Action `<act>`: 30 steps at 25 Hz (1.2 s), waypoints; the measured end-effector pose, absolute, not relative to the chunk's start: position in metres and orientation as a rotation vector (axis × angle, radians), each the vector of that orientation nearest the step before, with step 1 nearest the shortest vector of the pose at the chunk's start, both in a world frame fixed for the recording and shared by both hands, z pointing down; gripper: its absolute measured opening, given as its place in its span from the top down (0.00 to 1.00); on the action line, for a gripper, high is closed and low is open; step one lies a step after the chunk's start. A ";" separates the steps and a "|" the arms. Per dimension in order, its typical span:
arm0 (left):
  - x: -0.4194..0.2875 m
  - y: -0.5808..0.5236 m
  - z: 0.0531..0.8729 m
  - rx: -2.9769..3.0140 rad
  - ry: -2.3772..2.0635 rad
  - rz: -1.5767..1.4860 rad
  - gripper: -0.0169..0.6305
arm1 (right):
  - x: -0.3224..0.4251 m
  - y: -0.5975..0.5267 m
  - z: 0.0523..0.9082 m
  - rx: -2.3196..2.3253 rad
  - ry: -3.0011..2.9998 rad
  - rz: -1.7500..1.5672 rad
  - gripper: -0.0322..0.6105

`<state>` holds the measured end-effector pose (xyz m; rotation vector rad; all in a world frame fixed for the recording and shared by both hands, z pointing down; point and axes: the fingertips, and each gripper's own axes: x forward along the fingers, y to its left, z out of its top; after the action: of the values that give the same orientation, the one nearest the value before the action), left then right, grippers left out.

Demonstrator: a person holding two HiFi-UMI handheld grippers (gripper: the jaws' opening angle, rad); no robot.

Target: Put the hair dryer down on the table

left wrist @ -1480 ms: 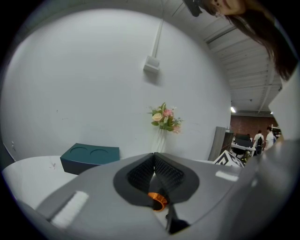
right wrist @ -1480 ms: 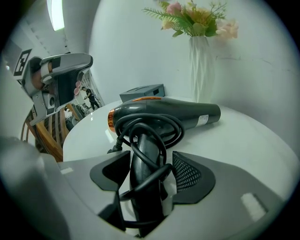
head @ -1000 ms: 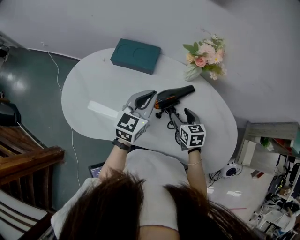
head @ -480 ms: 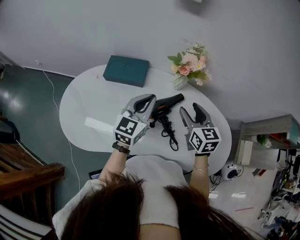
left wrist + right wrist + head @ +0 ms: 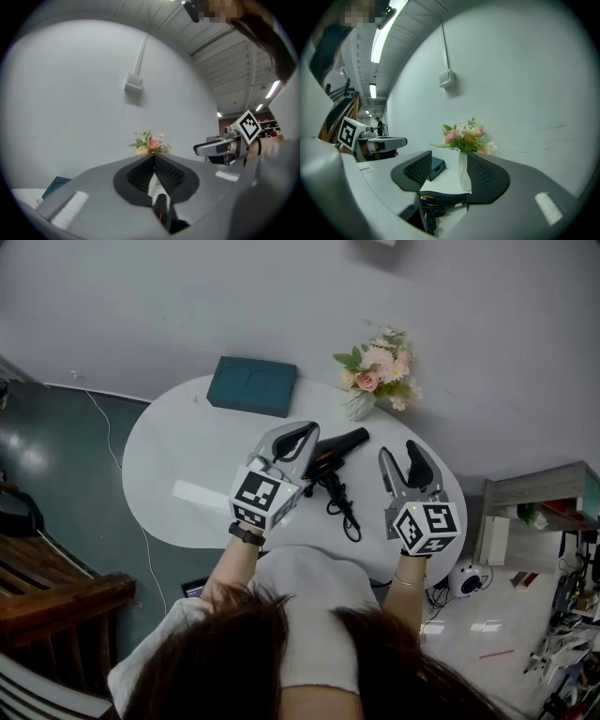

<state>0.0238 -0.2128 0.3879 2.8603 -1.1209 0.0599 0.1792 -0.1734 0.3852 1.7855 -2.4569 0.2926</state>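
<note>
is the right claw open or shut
Open: the right claw shows its jaws apart with nothing gripped; the hair dryer lies on the table.

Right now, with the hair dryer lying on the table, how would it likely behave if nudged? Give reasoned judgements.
The hair dryer looks like a rigid shell, so it would probably slide as one piece on the smooth table. Being rounded, it may rock or roll slightly. The loose cord looks floppy and would likely trail or snag.
</note>
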 end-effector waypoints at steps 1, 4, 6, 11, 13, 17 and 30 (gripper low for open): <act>0.024 -0.213 0.386 2.864 -1.117 0.056 0.88 | 0.181 -0.172 0.383 1.799 -2.454 0.284 0.60; 0.025 -0.213 0.384 2.873 -1.108 0.049 0.88 | 0.184 -0.169 0.380 1.831 -2.449 0.268 0.65; 0.025 -0.213 0.383 2.876 -1.105 0.046 0.88 | 0.186 -0.166 0.377 1.846 -2.451 0.250 0.69; 0.026 -0.214 0.382 2.880 -1.099 0.039 0.88 | 0.189 -0.160 0.365 1.887 -2.513 0.212 0.74; 0.026 -0.213 0.382 2.882 -1.098 0.038 0.88 | 0.190 -0.158 0.364 1.900 -2.513 0.198 0.77; 0.025 -0.213 0.381 2.882 -1.098 0.036 0.88 | 0.191 -0.154 0.365 1.901 -2.494 0.188 0.83; 0.023 -0.211 0.382 2.877 -1.094 0.036 0.88 | 0.193 -0.150 0.368 1.923 -2.466 0.198 0.95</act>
<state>0.0235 -0.2109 0.3822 2.8773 -1.0941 0.0357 0.1926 -0.1501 0.3682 1.9230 -2.4660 0.1976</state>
